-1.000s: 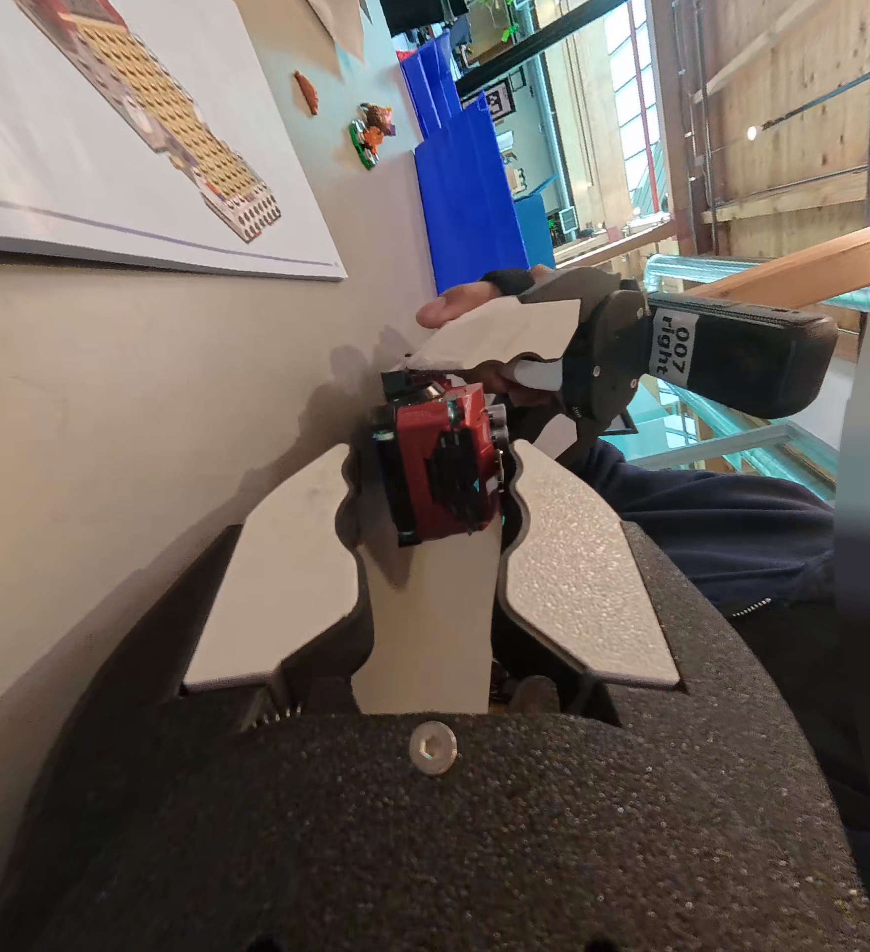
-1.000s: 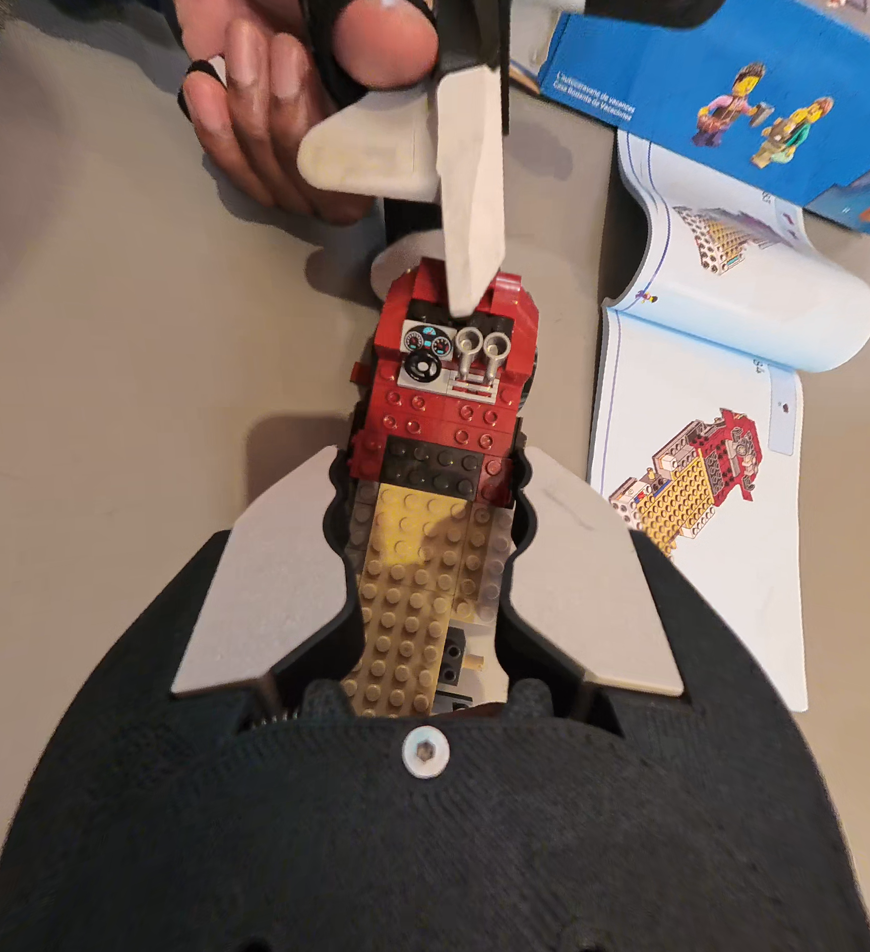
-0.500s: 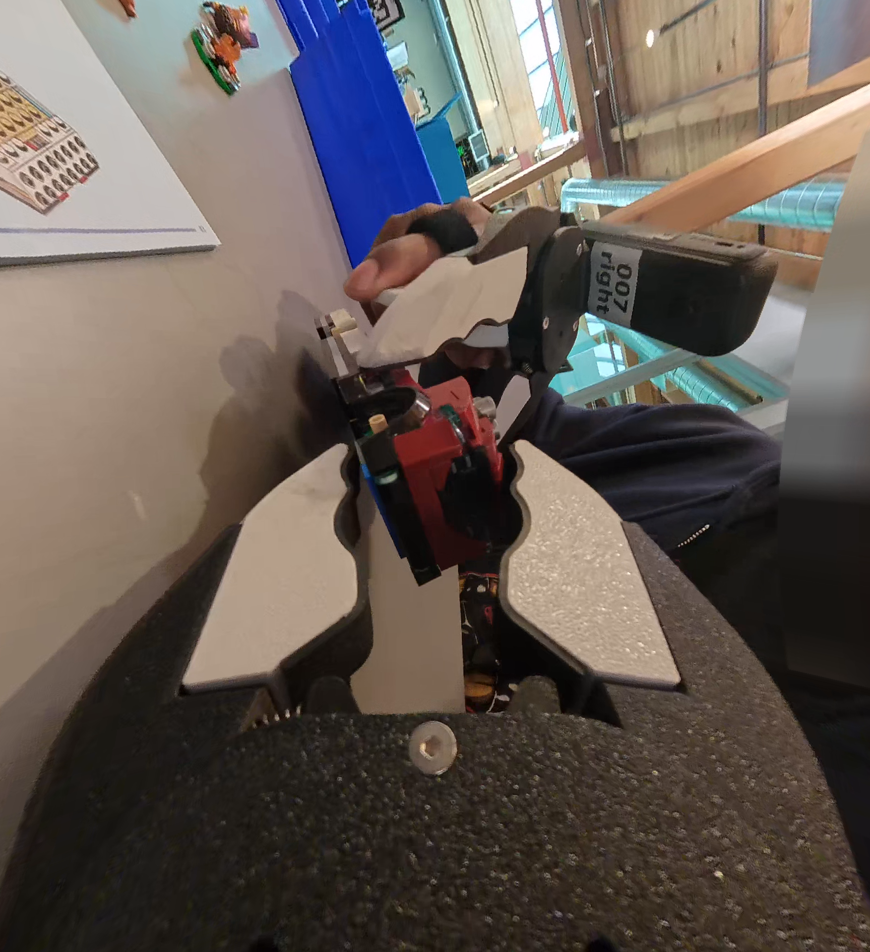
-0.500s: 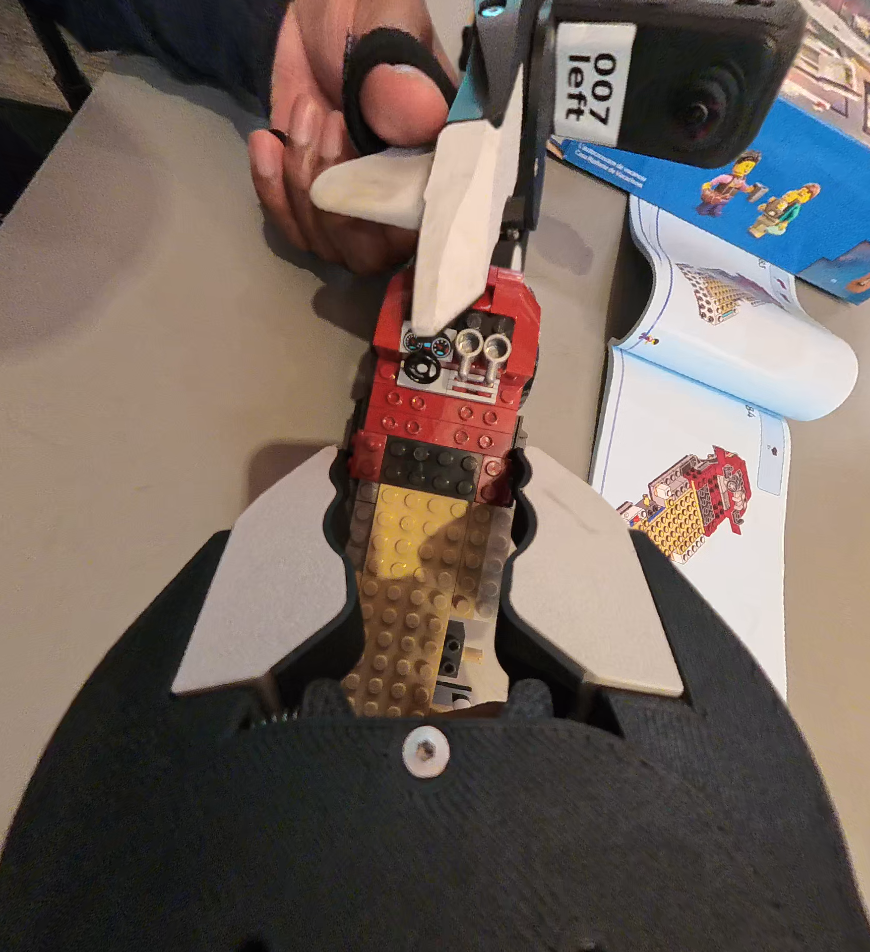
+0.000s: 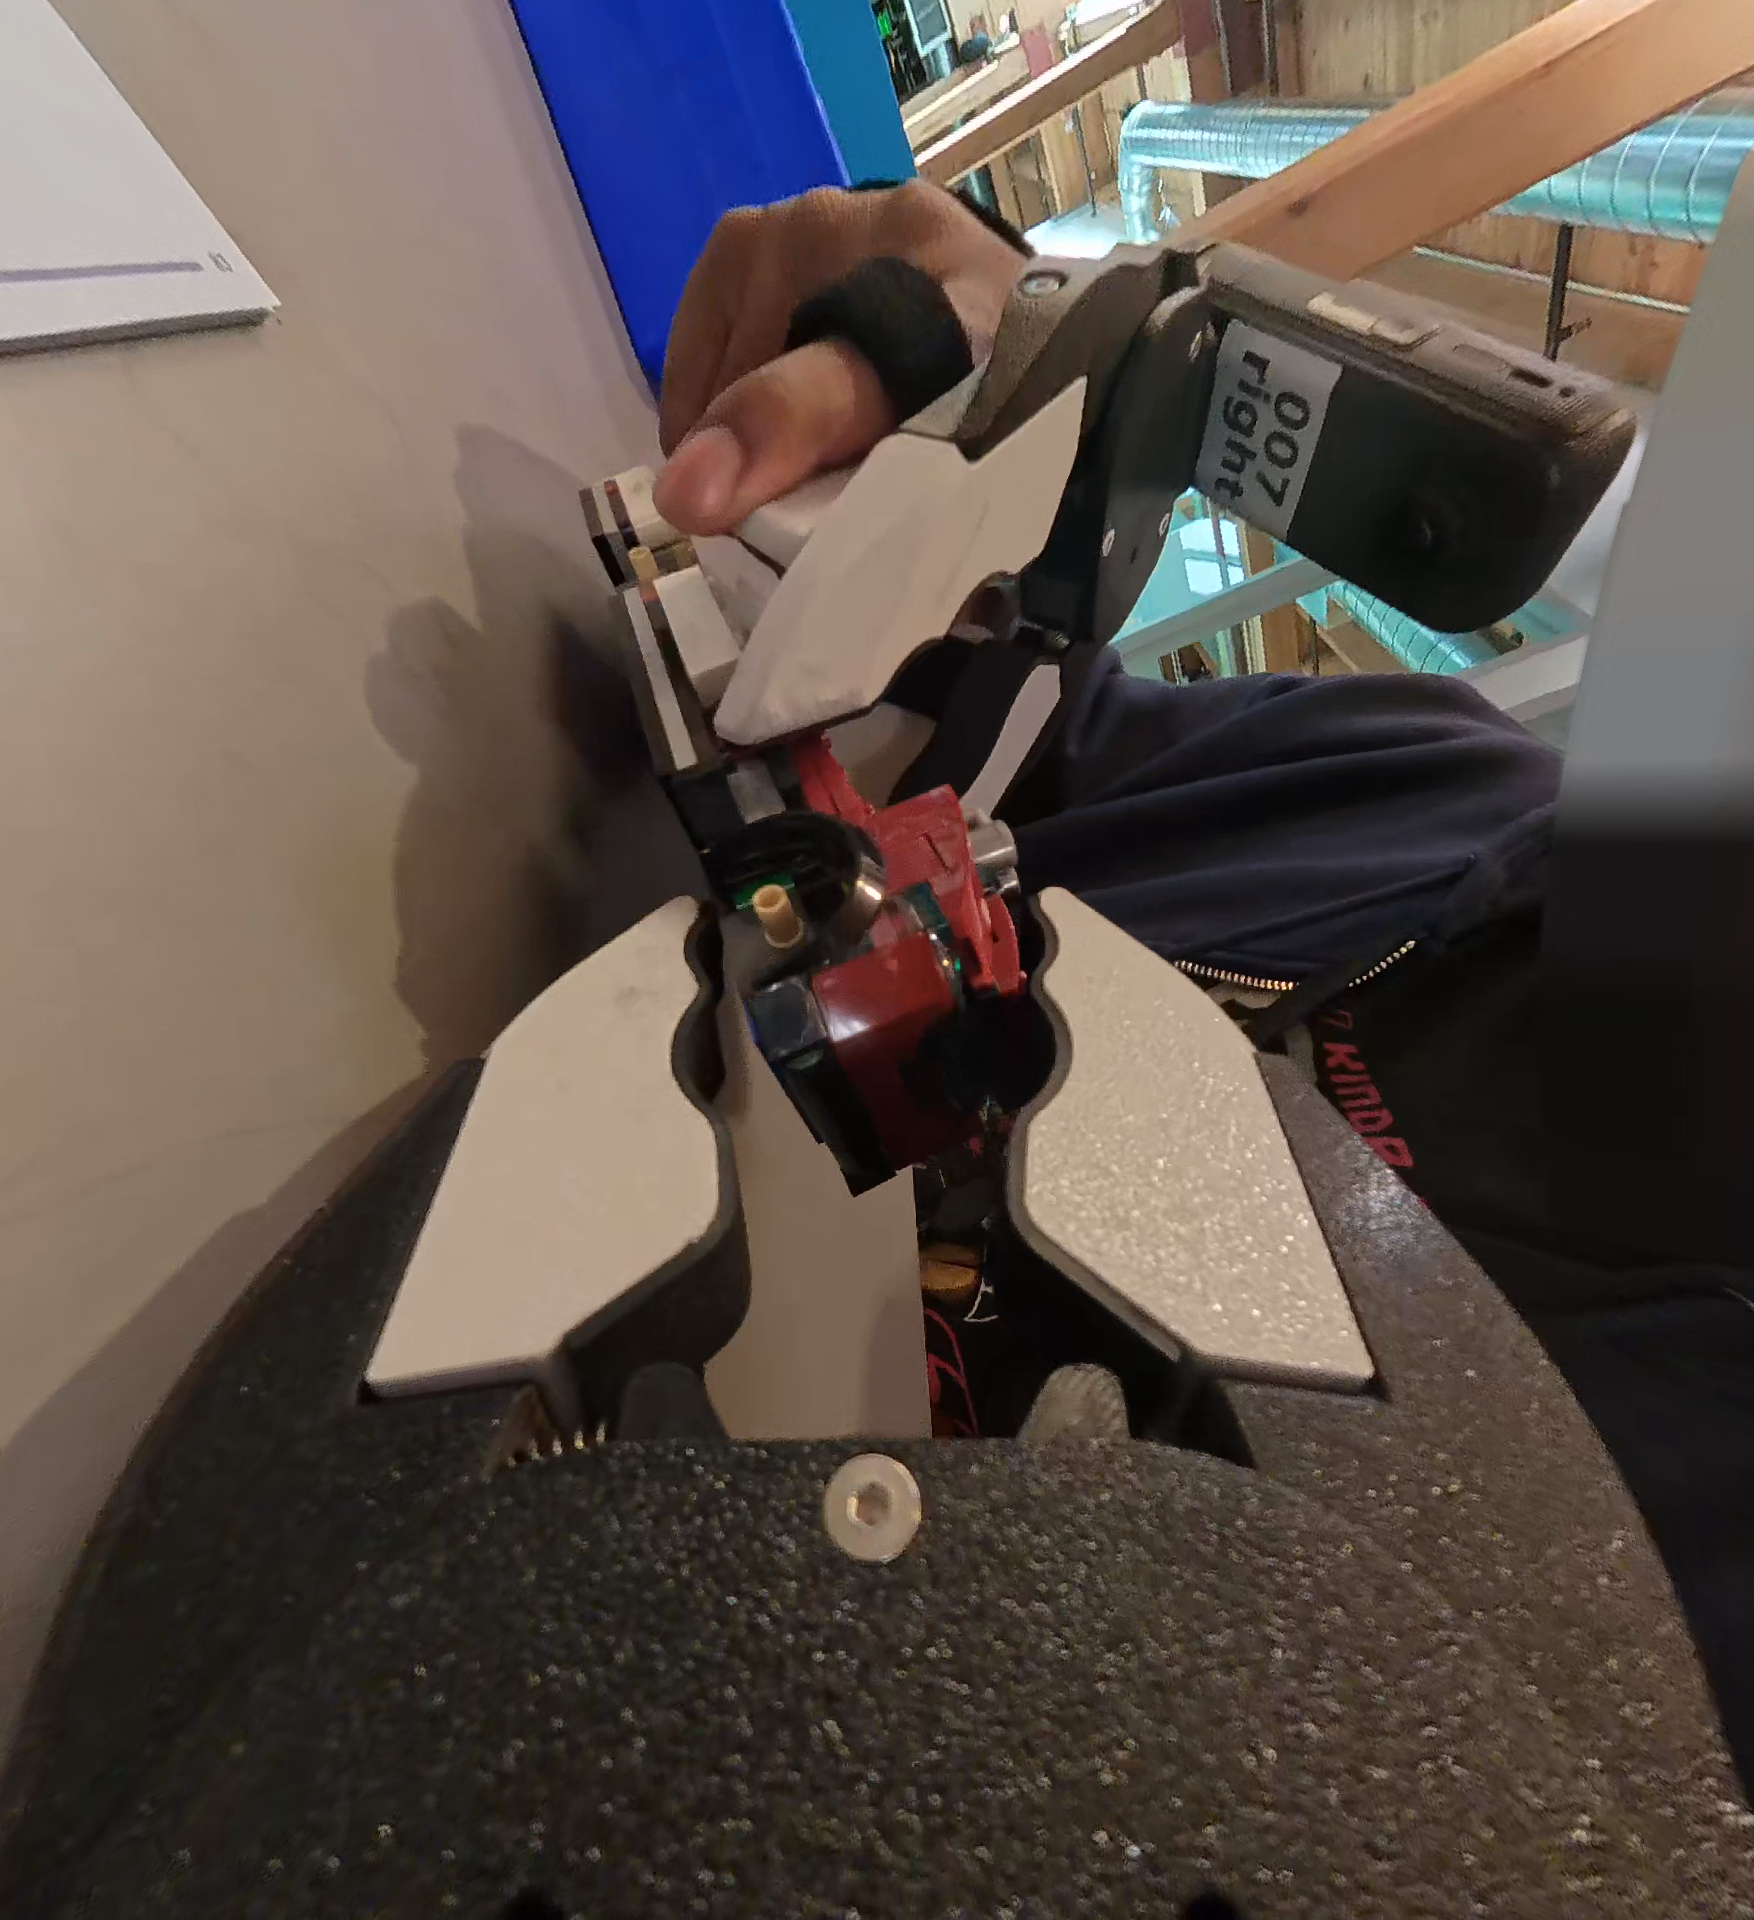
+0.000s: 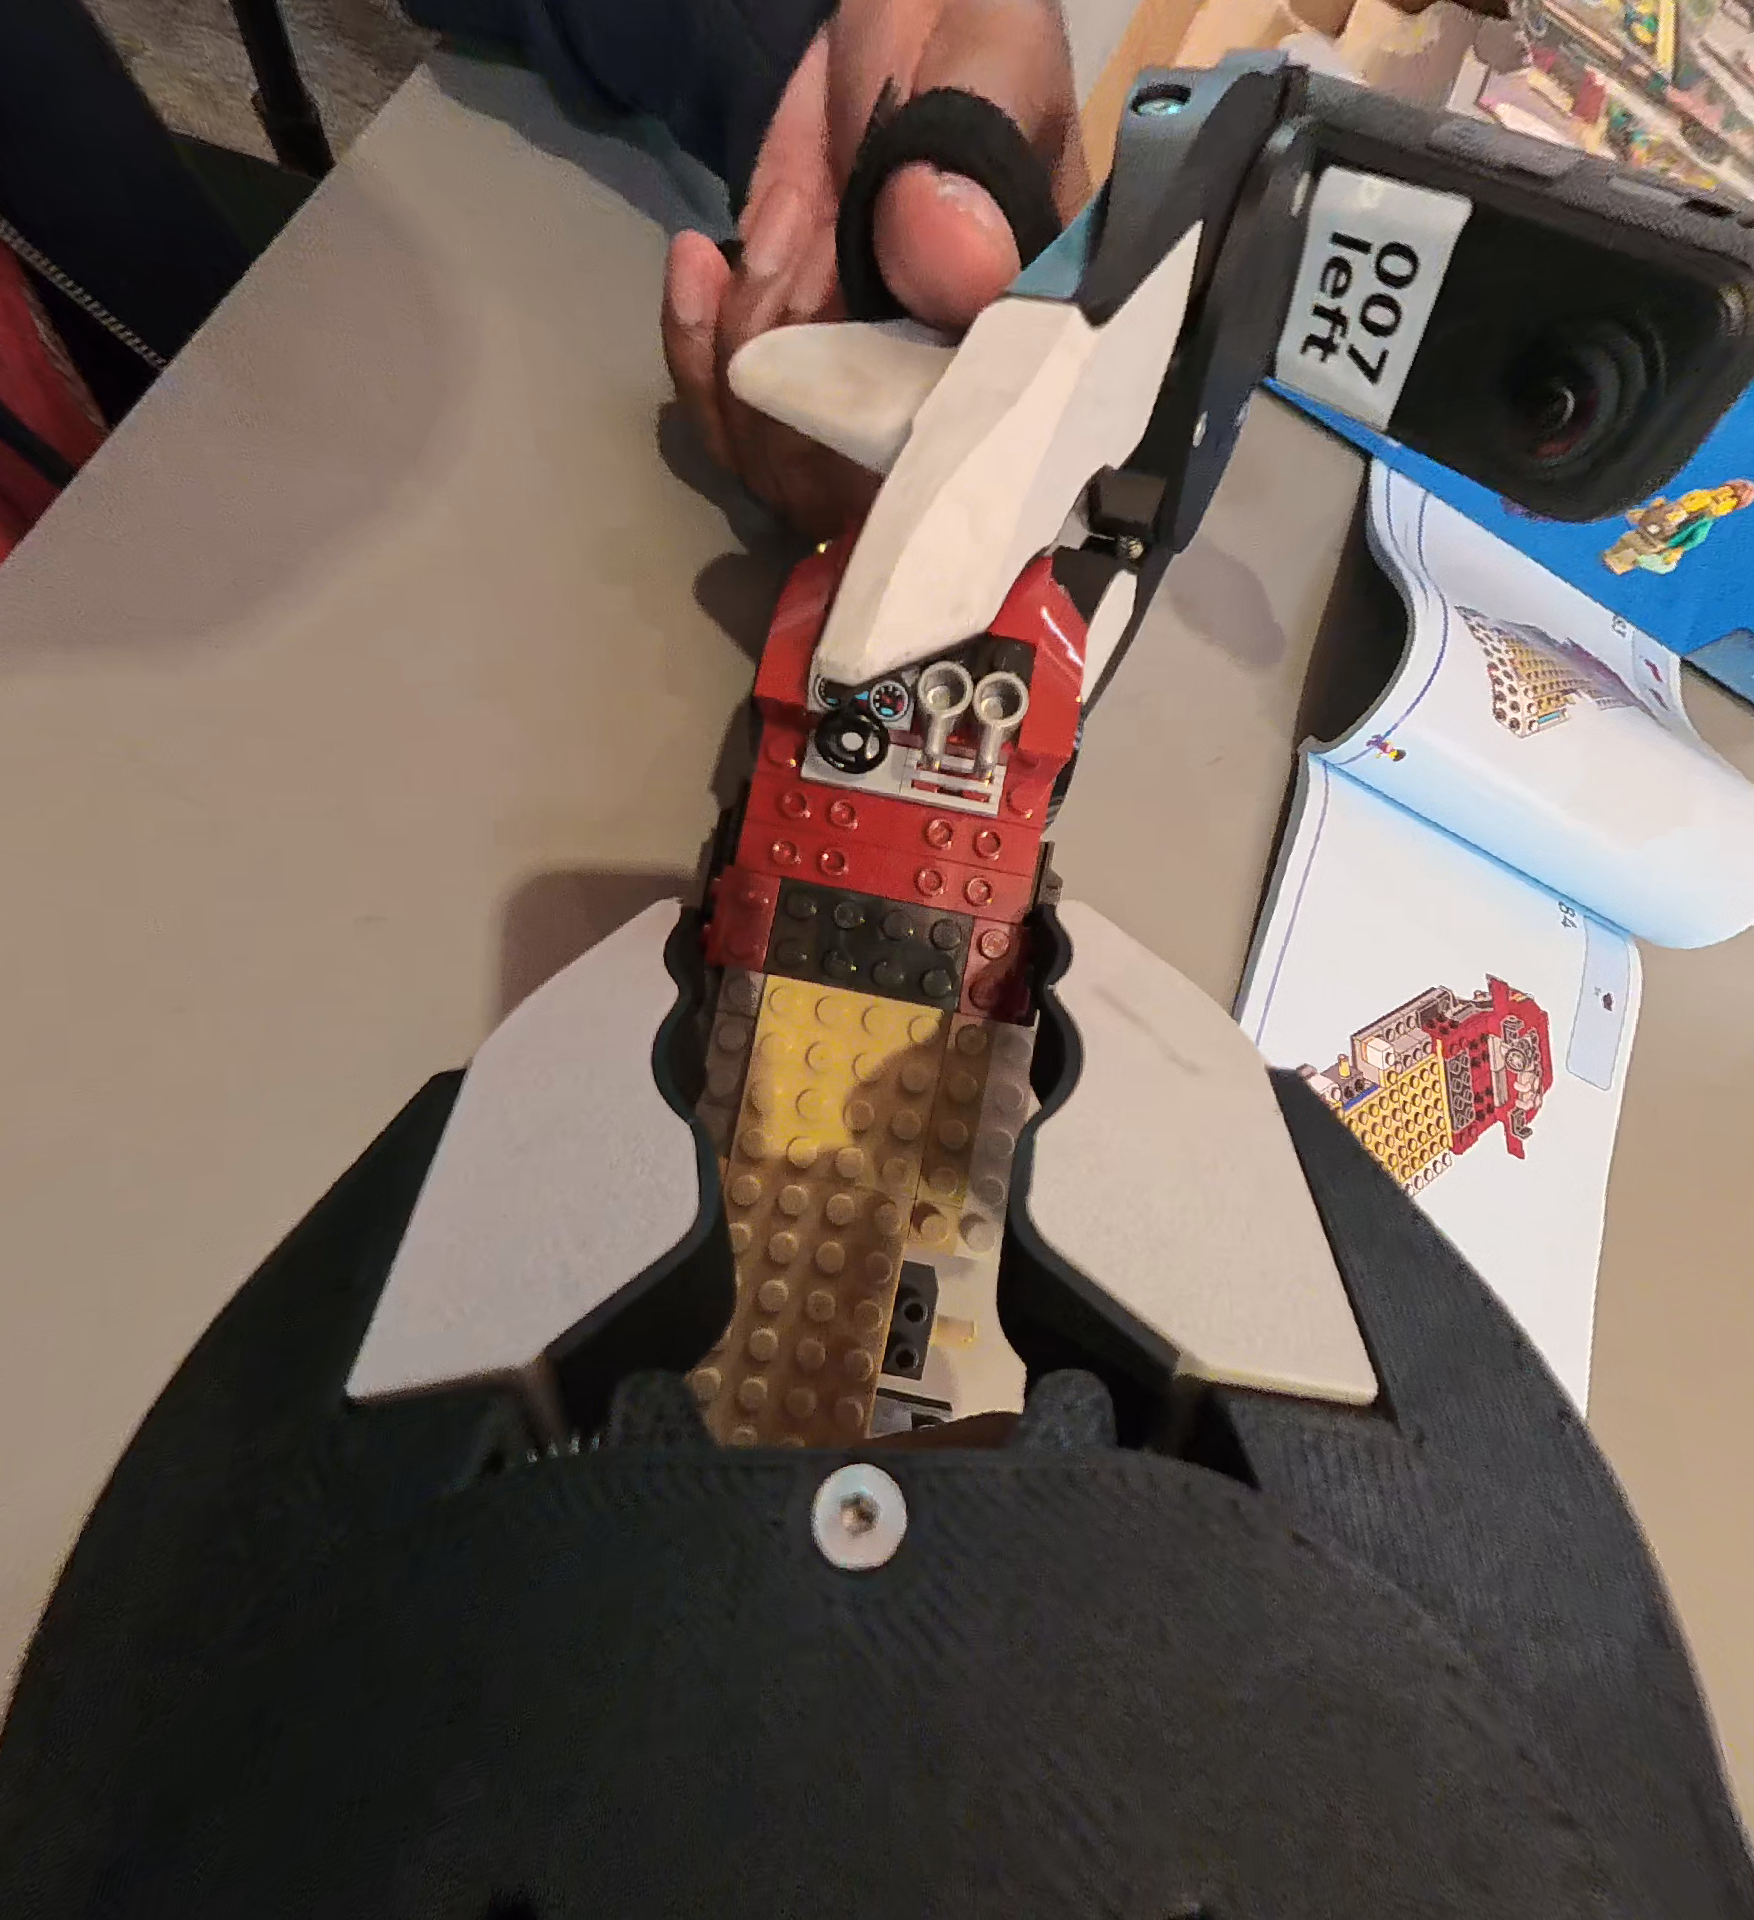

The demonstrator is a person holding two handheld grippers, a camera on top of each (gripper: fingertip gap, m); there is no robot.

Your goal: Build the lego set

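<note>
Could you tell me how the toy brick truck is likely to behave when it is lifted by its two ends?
The toy brick truck is probably stiff and light, being hard studded plates. Small parts like the steering wheel and levers may pop off. Its glossy red front could slip between smooth fingers.

Tabletop — flat, matte beige-grey, soft shadows on it. Past its far edge in the left wrist view, a workshop-like interior: slanting timber beam, warm wood-panelled wall behind it, ribbed silver ventilation duct running across, a second length of duct lower down. Glimpse of wooden shelving or benches further back — details too small to tell. Light is even and diffuse, daylight-toned.
</note>
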